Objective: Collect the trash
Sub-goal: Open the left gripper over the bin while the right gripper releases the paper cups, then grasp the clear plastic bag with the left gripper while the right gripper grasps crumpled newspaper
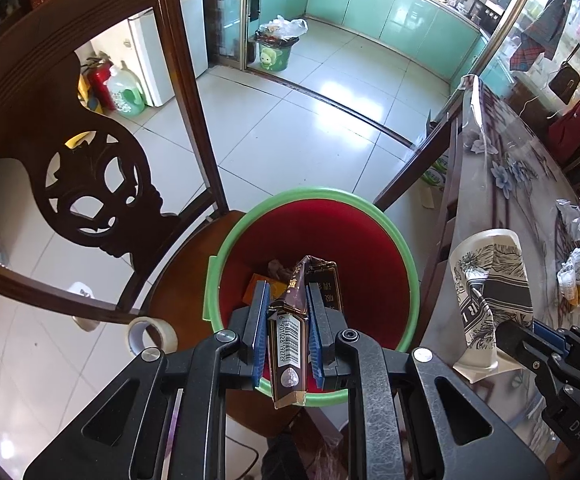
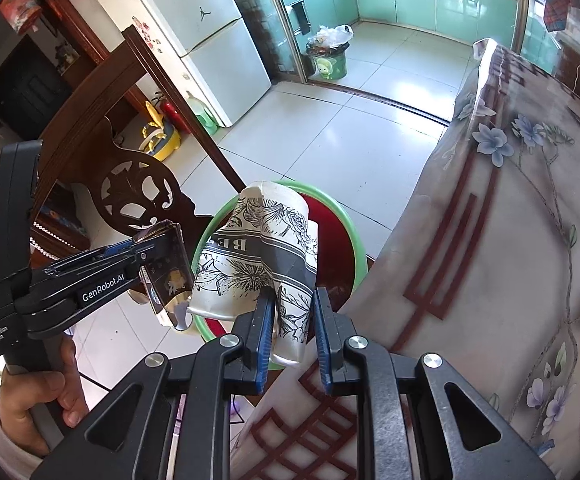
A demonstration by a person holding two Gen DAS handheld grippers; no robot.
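Both loads hang ready to drop — the left tool (image 1: 288,328) pinches a dark cigarette pack (image 1: 288,344) over the red bin (image 1: 370,248), the right tool (image 2: 290,336) clamps a crumpled paper cup (image 2: 258,256) at the rim — so next, part the fingers.

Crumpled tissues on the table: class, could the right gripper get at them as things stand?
Probably not yet. The right gripper is already shut on the paper cup, held near the bin. The crumpled tissues lie uncovered on the table, so the way looks free once it's emptied.

Both grippers' jaws clamped, loaded.
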